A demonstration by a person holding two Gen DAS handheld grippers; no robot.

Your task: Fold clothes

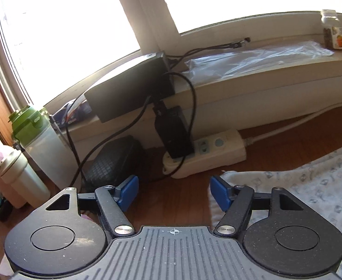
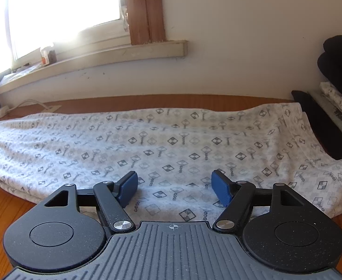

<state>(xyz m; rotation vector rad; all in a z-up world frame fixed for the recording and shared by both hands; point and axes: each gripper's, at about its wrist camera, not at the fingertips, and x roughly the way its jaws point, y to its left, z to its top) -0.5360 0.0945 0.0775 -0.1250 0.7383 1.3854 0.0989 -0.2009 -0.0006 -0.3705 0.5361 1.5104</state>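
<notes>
At the bottom of each wrist view the left gripper [image 1: 174,192] and right gripper [image 2: 174,190] stood with blue pads wide apart, gripping nothing. The patterned white garment [image 2: 171,144] lay flat across the wooden tabletop [image 2: 5,210] beneath the right gripper, its corner [image 1: 231,177] at the left gripper's right pad. Beyond, in the left view, a power strip [image 1: 217,154], cables and bottles [image 1: 37,135] crowded the windowsill [image 1: 264,79].

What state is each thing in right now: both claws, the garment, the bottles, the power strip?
Left claw: open, nothing between the pads, garment edge beside it.
Right claw: open, above the garment, holding nothing.
Patterned garment: spread flat on the wooden floor, folded lengthwise.
Green-lidded bottle: upright, lid closed.
Power strip: black adapter plugged in.
Windowsill jar: upright.
</notes>
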